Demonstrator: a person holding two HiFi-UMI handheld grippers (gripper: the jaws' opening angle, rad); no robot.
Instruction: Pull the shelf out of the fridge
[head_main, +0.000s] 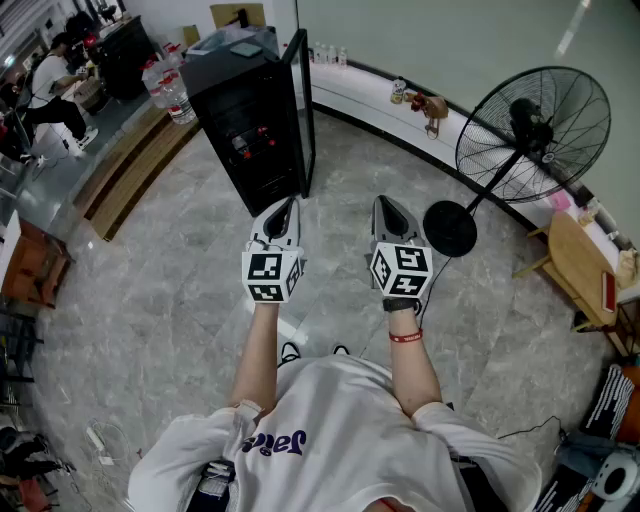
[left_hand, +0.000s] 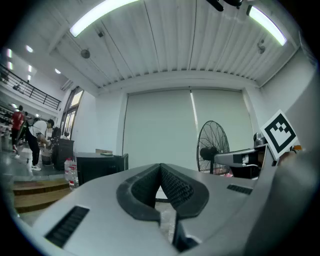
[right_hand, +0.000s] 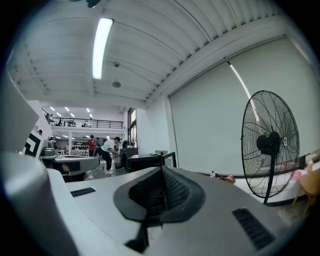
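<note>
A small black fridge (head_main: 246, 125) stands on the grey stone floor ahead of me, its door (head_main: 301, 105) swung open to the right. Dark shelves and some red items show inside; no single shelf can be made out. My left gripper (head_main: 291, 203) and right gripper (head_main: 381, 202) hover side by side short of the fridge, both shut and holding nothing. The fridge shows far off in the left gripper view (left_hand: 100, 167) and in the right gripper view (right_hand: 150, 161). Both pairs of jaws meet at their tips (left_hand: 160, 166) (right_hand: 162, 168).
A tall black pedestal fan (head_main: 525, 125) stands at the right, its round base (head_main: 449, 229) close to my right gripper. Water bottles (head_main: 168, 88) sit on a wooden step left of the fridge. A wooden chair (head_main: 580, 265) is at far right. People work at the far left.
</note>
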